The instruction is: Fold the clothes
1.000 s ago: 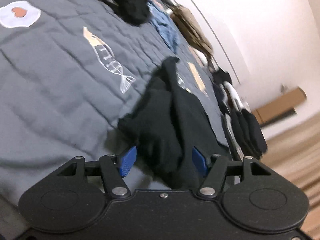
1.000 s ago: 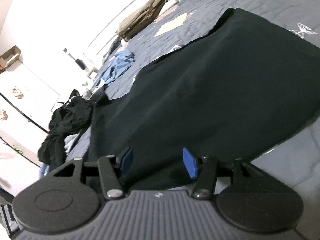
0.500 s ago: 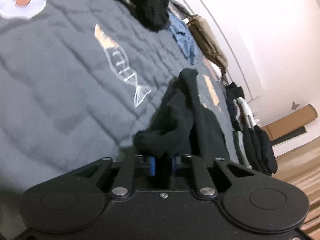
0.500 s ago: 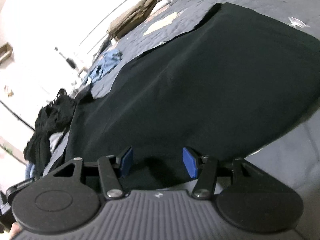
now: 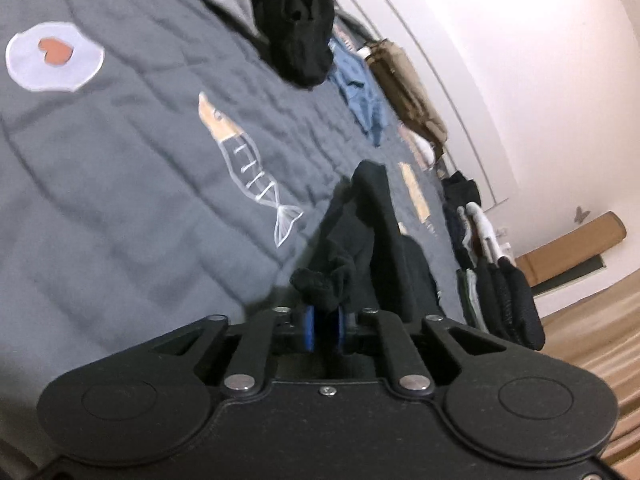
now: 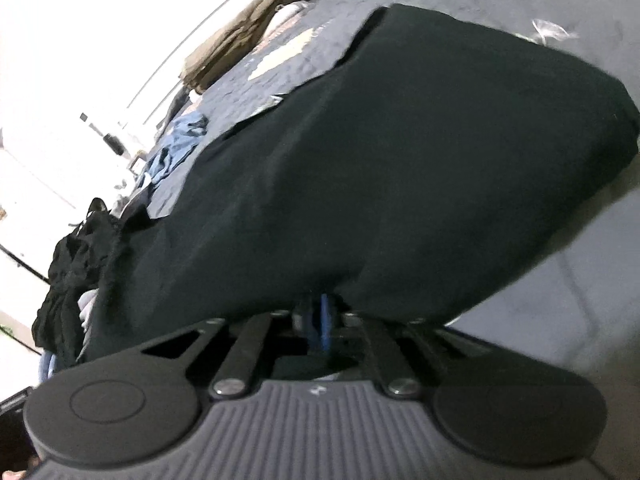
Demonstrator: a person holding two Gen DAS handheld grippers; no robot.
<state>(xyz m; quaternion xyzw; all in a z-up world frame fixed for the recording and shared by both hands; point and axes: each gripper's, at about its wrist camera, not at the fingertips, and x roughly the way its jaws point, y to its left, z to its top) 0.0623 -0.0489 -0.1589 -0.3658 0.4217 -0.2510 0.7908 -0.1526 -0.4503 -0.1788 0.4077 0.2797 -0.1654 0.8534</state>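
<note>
A black garment point(image 6: 400, 160) lies spread wide over the grey quilt point(image 6: 560, 300) in the right wrist view. My right gripper point(image 6: 320, 320) is at its near hem, jaws closing, the blue pads almost together with the cloth's edge pinched between them. In the left wrist view another part of the black garment point(image 5: 376, 240) rises in a bunched, crumpled ridge. My left gripper point(image 5: 324, 328) grips the ridge's near end; its jaws are opening slightly, but the blue pads still hold cloth between them.
The quilt point(image 5: 120, 200) bears a fish motif point(image 5: 248, 160) and an egg patch point(image 5: 52, 56). A black clothes heap point(image 5: 296, 20), a blue garment point(image 5: 360, 96) and a tan one point(image 5: 408, 92) lie farther off. Stacked folded clothes point(image 5: 500, 292) sit at the bed's edge beside wooden floor point(image 5: 592, 320).
Both grippers went from wide open to closed on the black garment, the left first, the right in the last half second. The cloth at the left gripper has bunched up.
</note>
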